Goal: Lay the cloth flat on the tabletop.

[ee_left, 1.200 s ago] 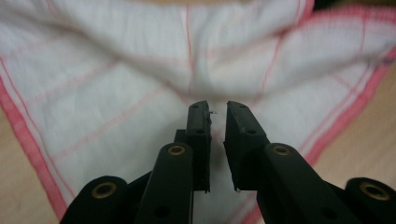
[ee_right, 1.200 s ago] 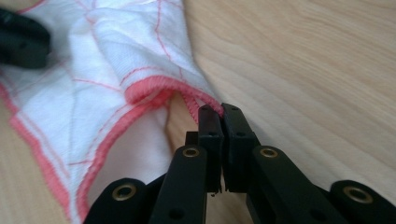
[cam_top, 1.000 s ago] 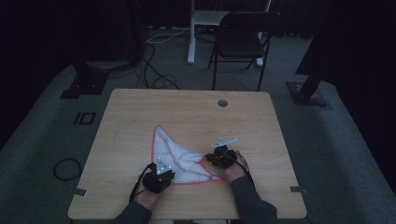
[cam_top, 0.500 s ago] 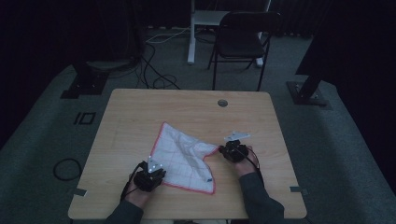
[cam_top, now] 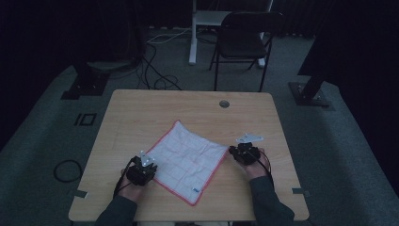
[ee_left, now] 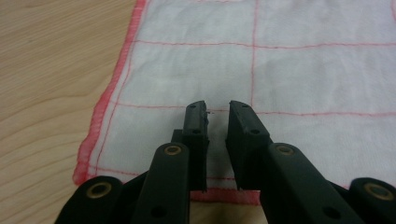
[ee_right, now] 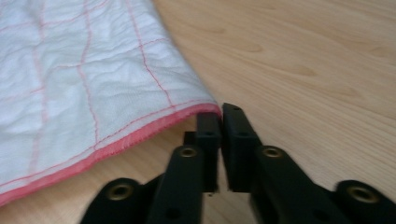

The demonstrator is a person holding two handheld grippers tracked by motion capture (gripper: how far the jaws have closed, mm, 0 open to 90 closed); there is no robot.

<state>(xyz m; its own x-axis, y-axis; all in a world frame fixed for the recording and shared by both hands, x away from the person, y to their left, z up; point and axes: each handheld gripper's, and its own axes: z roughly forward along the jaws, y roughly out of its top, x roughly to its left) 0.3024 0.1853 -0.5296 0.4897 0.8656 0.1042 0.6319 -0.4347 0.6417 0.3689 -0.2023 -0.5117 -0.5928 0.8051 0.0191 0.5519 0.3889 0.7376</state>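
A white cloth (cam_top: 188,160) with red grid lines and a red hem lies spread flat, corner-on, on the wooden table (cam_top: 141,113). My left gripper (cam_top: 150,166) sits at the cloth's left corner. In the left gripper view its jaws (ee_left: 217,109) have just been opening and stand apart over the cloth (ee_left: 280,70), pressing on nothing. My right gripper (cam_top: 232,152) is at the right corner. Its jaws (ee_right: 219,112) have just been opening to a narrow slit. The cloth's corner (ee_right: 205,108) lies at the left jaw's tip, not between the pads.
A round cable hole (cam_top: 224,103) is near the table's far edge. Behind the table stand a black chair (cam_top: 244,42) and a white post (cam_top: 193,33). Cables (cam_top: 155,80) and dark stand bases (cam_top: 308,94) lie on the floor.
The cloth was a folded triangle and now lies spread out. Both hands moved apart, the left one leftward, the right one rightward.
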